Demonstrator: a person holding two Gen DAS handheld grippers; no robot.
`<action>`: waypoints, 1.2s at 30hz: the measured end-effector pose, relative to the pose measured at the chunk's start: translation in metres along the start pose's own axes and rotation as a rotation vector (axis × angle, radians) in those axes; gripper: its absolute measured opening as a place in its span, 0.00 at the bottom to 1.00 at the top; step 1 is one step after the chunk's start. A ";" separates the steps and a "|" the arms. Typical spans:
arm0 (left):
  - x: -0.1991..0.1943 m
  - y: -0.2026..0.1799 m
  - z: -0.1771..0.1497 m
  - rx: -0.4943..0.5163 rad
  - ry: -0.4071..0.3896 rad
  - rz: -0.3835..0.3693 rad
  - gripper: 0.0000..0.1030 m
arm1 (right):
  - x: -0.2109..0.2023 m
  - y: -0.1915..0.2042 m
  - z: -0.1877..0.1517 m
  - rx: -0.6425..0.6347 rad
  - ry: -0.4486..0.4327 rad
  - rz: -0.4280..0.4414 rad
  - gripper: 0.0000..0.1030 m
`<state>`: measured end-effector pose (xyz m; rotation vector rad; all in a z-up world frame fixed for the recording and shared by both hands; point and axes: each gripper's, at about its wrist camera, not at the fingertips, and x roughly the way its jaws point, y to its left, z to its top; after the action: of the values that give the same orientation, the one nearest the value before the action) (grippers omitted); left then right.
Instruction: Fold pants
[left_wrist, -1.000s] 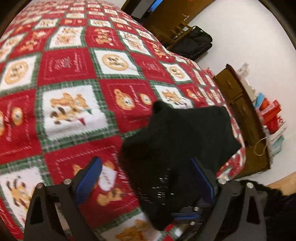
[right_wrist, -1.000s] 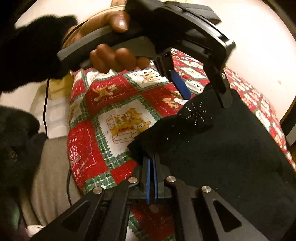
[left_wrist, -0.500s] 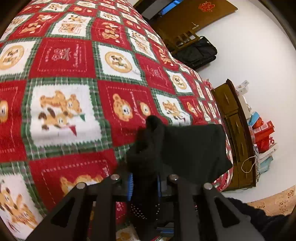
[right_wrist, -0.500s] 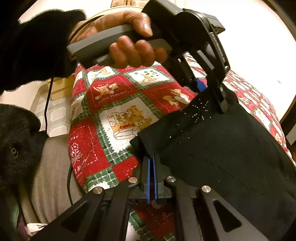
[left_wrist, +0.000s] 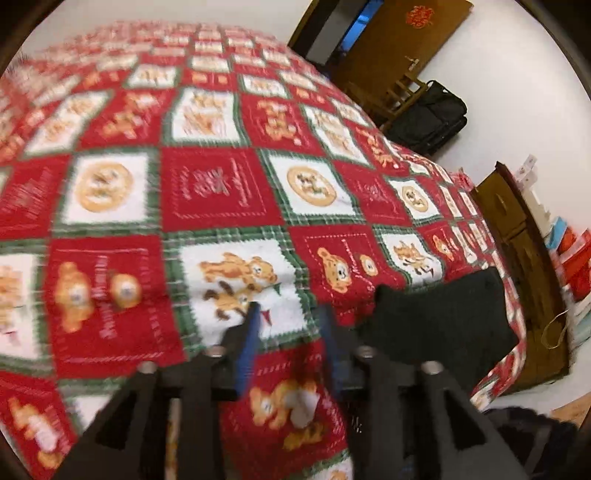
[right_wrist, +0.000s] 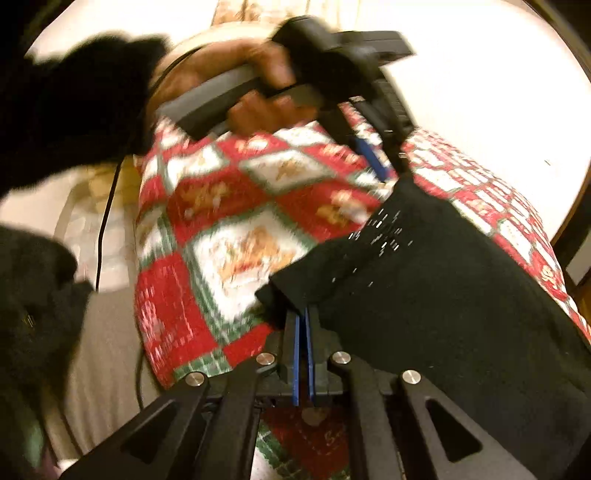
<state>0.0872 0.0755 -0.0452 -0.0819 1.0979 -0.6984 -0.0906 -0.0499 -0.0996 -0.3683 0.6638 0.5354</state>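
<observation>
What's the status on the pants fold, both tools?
Left tool just opened, nothing between its pads, beside the black pants. Right tool shut on pants edge. Pants flat on the red blanket. Nothing in the way.

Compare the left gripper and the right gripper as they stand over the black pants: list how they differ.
Grip: the right gripper is shut on the edge of the black pants; the left gripper holds nothing, and its jaws have just been opening.
Place: the pants lie beside the left gripper, with only the quilt between its fingers; the right gripper sits at the pants' corner.
Shared: black frames, blue pads.
</observation>
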 end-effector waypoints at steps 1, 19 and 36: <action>-0.009 -0.008 -0.007 0.032 -0.019 0.025 0.53 | -0.008 -0.008 0.003 0.053 -0.023 0.010 0.04; 0.005 -0.059 -0.095 -0.012 -0.039 0.241 0.64 | 0.086 -0.108 0.071 0.438 0.149 -0.016 0.04; -0.017 -0.059 -0.080 -0.043 -0.171 0.234 0.74 | -0.103 -0.147 -0.019 0.791 -0.204 -0.247 0.06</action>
<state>-0.0124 0.0603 -0.0471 -0.0473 0.9400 -0.4493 -0.0829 -0.2131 -0.0225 0.3435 0.5717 0.0465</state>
